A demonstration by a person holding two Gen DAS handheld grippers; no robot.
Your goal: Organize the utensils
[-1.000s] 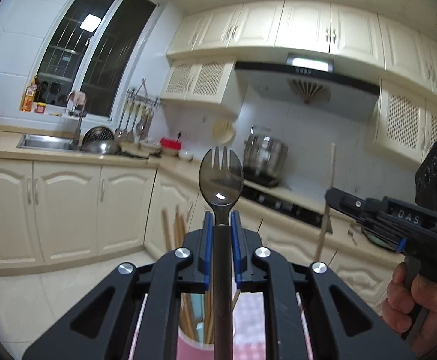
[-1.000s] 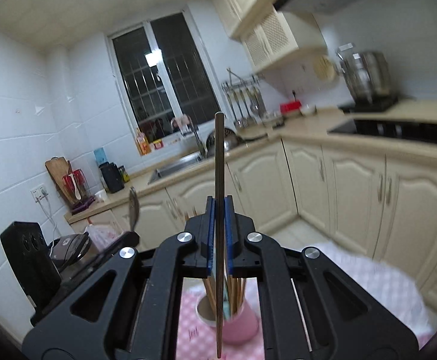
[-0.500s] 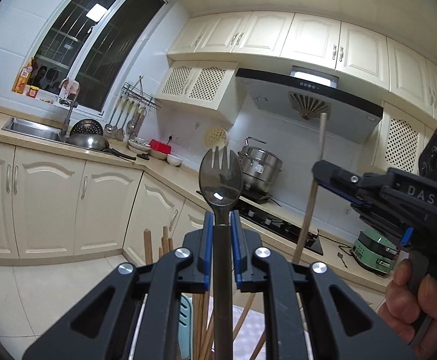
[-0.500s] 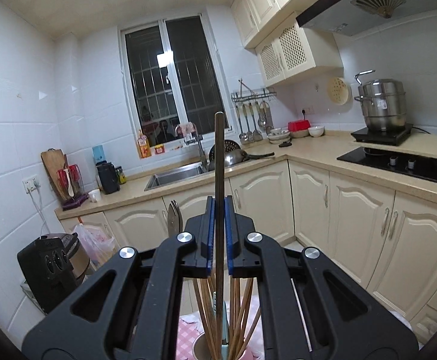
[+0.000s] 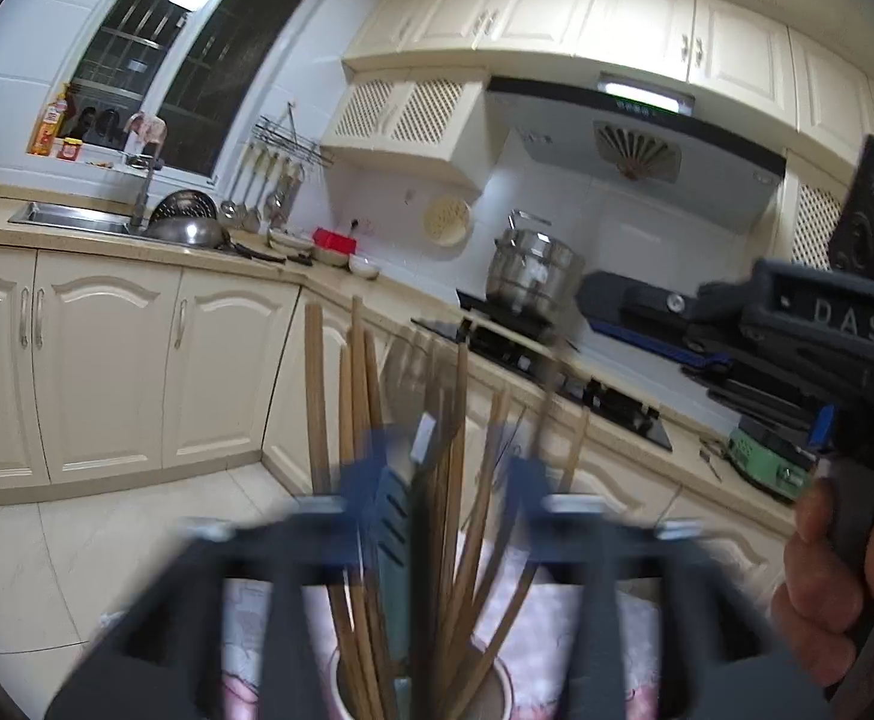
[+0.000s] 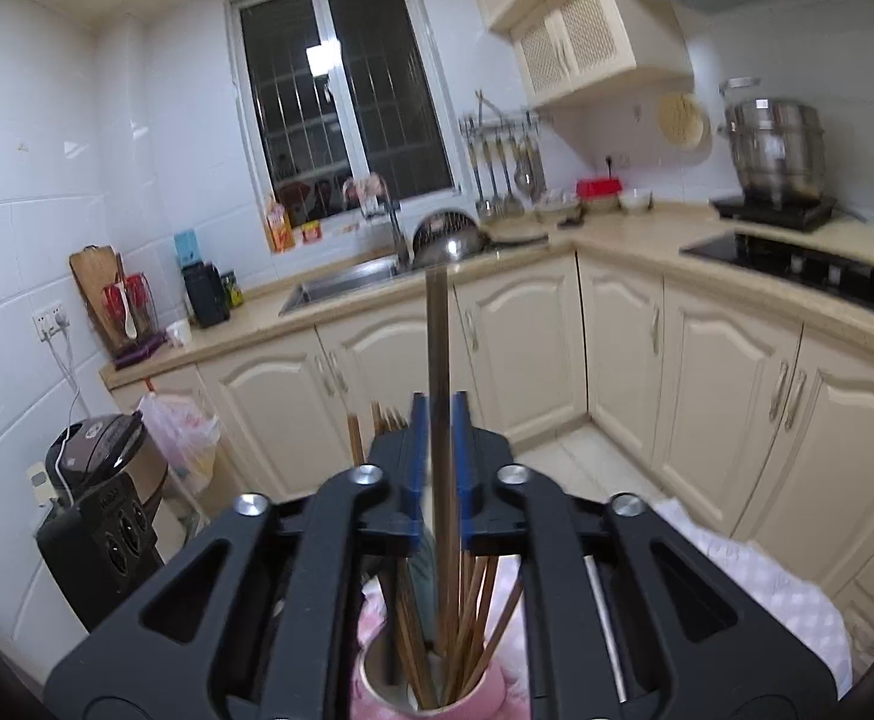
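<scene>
Utensils are gathered in a pink holder (image 6: 437,693) that stands on a pink checked cloth (image 6: 754,594) directly below both grippers. Wooden chopsticks (image 5: 317,396) rise from the holder in a loose fan, and a teal slotted handle (image 5: 392,516) stands among them.

The left gripper (image 5: 439,474) is motion-blurred in its own view; its blue pads are seen well apart, the jaws having just been opening. The spork (image 5: 419,378), blurred, stands upright between the pads among the chopsticks, and no pad is seen pressing on it.

The right gripper (image 6: 438,450) is shown from its own camera with its blue pads a little apart, the jaws having just been opening. A single chopstick (image 6: 438,360) stands upright between the pads, with a narrow gap visible on each side, and its lower end runs down into the holder. In the left wrist view the right gripper (image 5: 646,318) is seen at the right, carried by a hand (image 5: 826,588) at the lower right.

Cream cabinets (image 6: 724,396), a sink (image 6: 341,285) under the window (image 6: 341,102), a steel pot (image 6: 775,144) on a black hob (image 6: 808,267), and a range hood (image 5: 640,120) form the far background.
</scene>
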